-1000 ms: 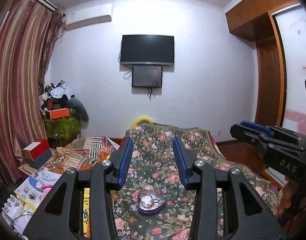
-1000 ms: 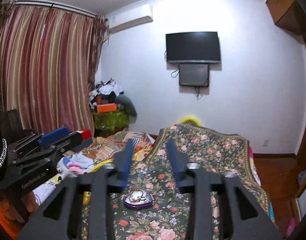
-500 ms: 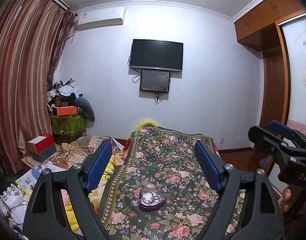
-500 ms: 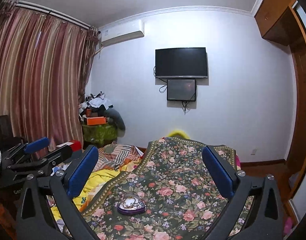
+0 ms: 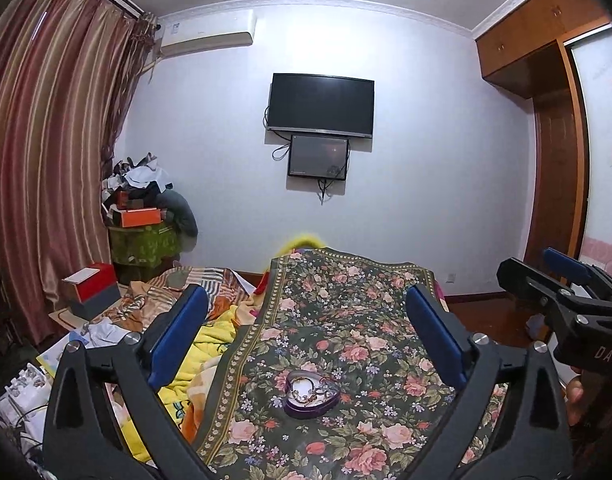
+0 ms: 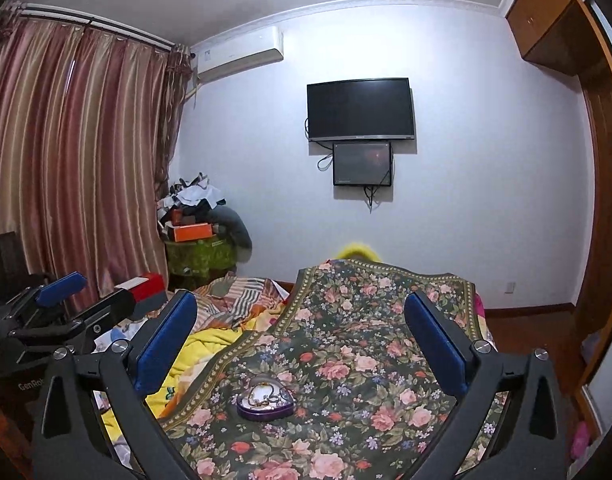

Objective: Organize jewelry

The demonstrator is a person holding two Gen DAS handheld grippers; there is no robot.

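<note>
A purple heart-shaped jewelry box (image 5: 311, 395) lies open on the floral cloth (image 5: 346, 320) over the bed, with a tangle of gold chains and beads inside. My left gripper (image 5: 306, 328) hovers above and behind it, jaws wide open and empty. In the right wrist view the same box (image 6: 265, 399) sits low and left of centre, and my right gripper (image 6: 302, 328) is also wide open with nothing held. Each gripper shows at the other view's edge: the right gripper (image 5: 562, 296) and the left gripper (image 6: 62, 312).
Yellow and striped bedding (image 5: 202, 320) is bunched left of the floral cloth. A red and grey box (image 5: 92, 290) and papers lie further left by the curtain (image 5: 46, 160). A cluttered green stand (image 5: 144, 240) fills the corner. A wooden wardrobe (image 5: 562, 160) stands on the right.
Both grippers have gone from nearly shut to wide open. Both have drawn back and tilted up a little, so the box sits lower between the fingers.
</note>
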